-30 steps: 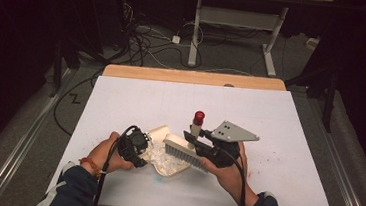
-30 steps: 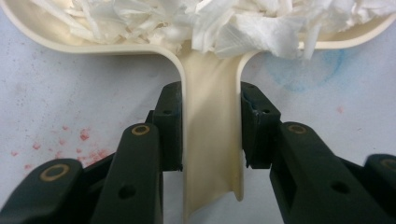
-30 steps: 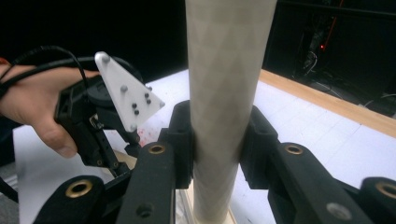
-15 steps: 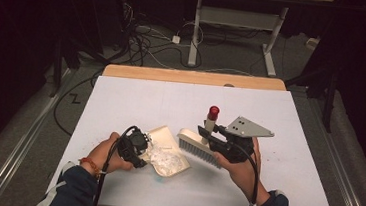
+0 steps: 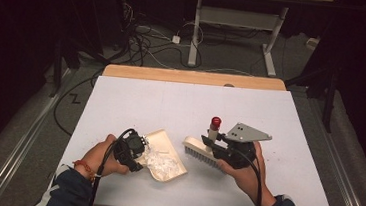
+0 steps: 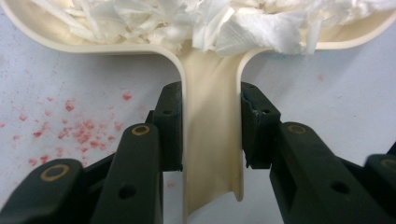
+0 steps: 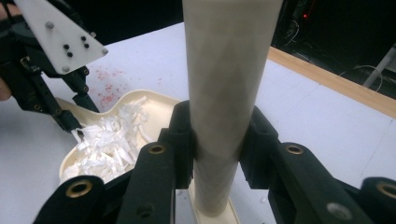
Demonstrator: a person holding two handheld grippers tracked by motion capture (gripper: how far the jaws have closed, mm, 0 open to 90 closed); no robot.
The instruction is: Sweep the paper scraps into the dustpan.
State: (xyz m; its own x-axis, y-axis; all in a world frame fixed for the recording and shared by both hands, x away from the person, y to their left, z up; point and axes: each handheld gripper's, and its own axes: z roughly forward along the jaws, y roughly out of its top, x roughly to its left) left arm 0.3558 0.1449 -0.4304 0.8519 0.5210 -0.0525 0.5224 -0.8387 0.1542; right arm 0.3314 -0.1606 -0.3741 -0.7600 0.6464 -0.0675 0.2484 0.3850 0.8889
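A cream dustpan lies on the white table, and it holds a heap of white paper shreds. My left gripper is shut on the dustpan's handle, one black pad pressed on each side of it, with the shreds just ahead. My right gripper is shut on the upright handle of a cream brush with a red tip. The brush head rests just right of the pan. In the right gripper view the dustpan and the left gripper lie beyond the handle.
Small red specks dot the table beside the dustpan handle. A wooden strip runs along the table's far edge, and beyond it are cables and a table frame on the floor. Bare white tabletop spreads behind both grippers.
My right gripper has carried the brush to the right, off the dustpan's mouth to a spot beside it. The left gripper and dustpan have stayed put.
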